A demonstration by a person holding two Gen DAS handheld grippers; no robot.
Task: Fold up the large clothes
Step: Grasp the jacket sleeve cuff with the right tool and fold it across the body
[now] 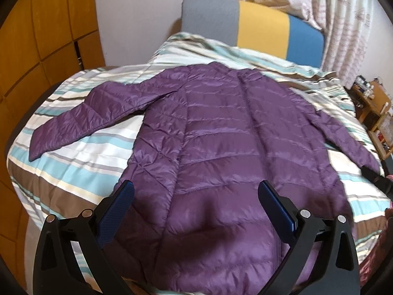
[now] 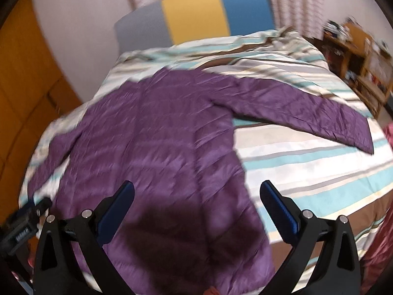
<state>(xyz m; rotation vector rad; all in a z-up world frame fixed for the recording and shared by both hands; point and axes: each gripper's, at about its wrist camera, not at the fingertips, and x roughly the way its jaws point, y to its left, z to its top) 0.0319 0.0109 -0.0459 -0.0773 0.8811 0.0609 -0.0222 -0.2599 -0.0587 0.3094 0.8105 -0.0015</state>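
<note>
Hovering with its two blue-padded fingers spread wide and nothing between them, the left gripper (image 1: 195,188) hangs over the hem end of a purple quilted jacket (image 1: 221,132). That hem fills the gap between the fingers in the left wrist view and runs down under the black frame toward the camera. Over the jacket's right-hand edge, the right gripper (image 2: 197,188) is likewise held agape and empty; its left finger sits above the purple cloth, while its right finger sits above bare bedding just beside the jacket's side seam. A dark shadow falls on the cloth close beneath it. At the lower left of the right wrist view, part of the other tool shows at the bed's edge.

Beyond the fingers, the jacket lies flat and spread out on a striped bedspread (image 1: 81,169) of white, teal and brown bands. One sleeve (image 1: 81,123) reaches out to the left, the other sleeve (image 2: 307,113) stretches away to the right, both resting on the covers. Past the collar end stands a headboard (image 1: 262,28) in grey, yellow and blue panels. Farther back hang pale patterned curtains (image 1: 343,7), with wooden cupboards (image 1: 49,24) on the left and a cluttered wooden shelf (image 2: 361,56) on the right.
</note>
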